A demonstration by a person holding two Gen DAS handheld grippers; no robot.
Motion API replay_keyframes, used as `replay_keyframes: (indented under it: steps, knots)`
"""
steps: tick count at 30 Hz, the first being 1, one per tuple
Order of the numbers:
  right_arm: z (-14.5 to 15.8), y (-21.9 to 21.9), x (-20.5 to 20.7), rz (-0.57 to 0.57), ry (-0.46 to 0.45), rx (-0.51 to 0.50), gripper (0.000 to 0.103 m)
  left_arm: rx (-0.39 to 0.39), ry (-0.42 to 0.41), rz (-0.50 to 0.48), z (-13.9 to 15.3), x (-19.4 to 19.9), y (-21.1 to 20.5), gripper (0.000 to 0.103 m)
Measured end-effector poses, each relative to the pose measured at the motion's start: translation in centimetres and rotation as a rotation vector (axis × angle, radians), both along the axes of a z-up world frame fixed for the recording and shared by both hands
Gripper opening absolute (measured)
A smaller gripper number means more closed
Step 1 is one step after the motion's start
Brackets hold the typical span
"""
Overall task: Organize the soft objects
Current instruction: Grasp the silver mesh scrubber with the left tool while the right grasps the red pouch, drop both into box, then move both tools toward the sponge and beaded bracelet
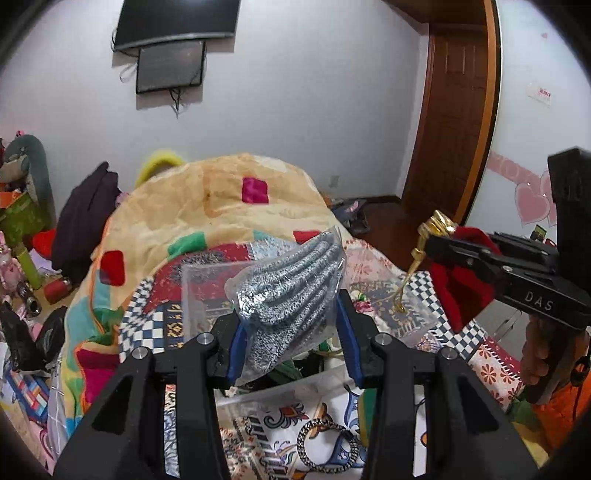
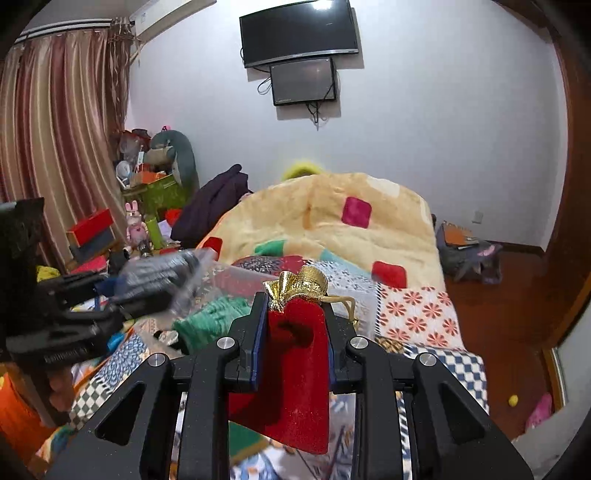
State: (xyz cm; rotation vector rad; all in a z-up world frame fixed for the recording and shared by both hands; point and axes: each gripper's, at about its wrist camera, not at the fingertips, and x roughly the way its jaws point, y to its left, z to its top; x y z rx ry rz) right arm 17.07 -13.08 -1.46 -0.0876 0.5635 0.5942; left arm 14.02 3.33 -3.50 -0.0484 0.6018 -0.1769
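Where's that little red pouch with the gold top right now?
The red pouch is pinched in the right gripper, held above the bed, right of the bagged grey socks in the left gripper.

Home bedroom: quilted bed [image 2: 417, 314], wall television [image 2: 299, 31]

a clear plastic packet of grey-and-white speckled knit socks [image 1: 291, 295] is pinched between the blue pads of the left gripper [image 1: 290, 332], raised above the patterned quilt and tilted up to the right (its loose plastic edge juts out to the left). a red velvet drawstring pouch with a gold mesh top and gold cord [image 2: 295, 354] hangs clamped between the fingers of the right gripper [image 2: 295, 332], gold end upward, body sagging below.
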Motion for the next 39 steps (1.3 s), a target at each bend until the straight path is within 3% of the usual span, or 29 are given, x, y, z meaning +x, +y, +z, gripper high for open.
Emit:
replay_keyframes:
  steps: [12, 15, 17, 21, 25, 31, 35, 39]
  knots:
    - [-5.5, 2.5, 2.6, 0.012, 0.093, -0.146, 0.029, 0.039, 0.125, -0.036, -5.2, 4.4, -0.5, 0.043]
    - [-5.6, 2.8, 2.4, -0.001, 0.077, -0.189, 0.044, 0.045, 0.131, -0.031, -5.5, 4.7, -0.7, 0.047]
    - [-5.4, 2.8, 2.1, -0.015, 0.058, -0.210, 0.064, 0.047, 0.134, -0.031, -5.5, 4.8, -0.8, 0.050]
    - [-4.6, 2.6, 1.5, -0.028, 0.007, -0.226, 0.073, 0.058, 0.106, -0.013, -4.7, 4.1, -0.8, 0.064]
    - [-3.3, 2.0, 0.9, -0.045, -0.029, -0.209, 0.086, 0.049, 0.072, -0.003, -3.2, 2.7, -0.3, 0.068]
    - [-1.3, 0.8, -0.5, -0.037, -0.027, -0.148, 0.086, 0.059, 0.005, 0.014, -1.0, -0.1, 0.1, 0.081]
    - [-0.7, 0.3, -1.7, -0.020, -0.007, -0.124, 0.086, 0.053, -0.013, 0.024, -0.4, -2.2, 0.3, 0.096]
    - [-1.1, 0.3, -3.0, 0.003, 0.026, -0.116, 0.090, 0.055, 0.017, 0.022, -1.0, -3.6, 0.2, 0.098]
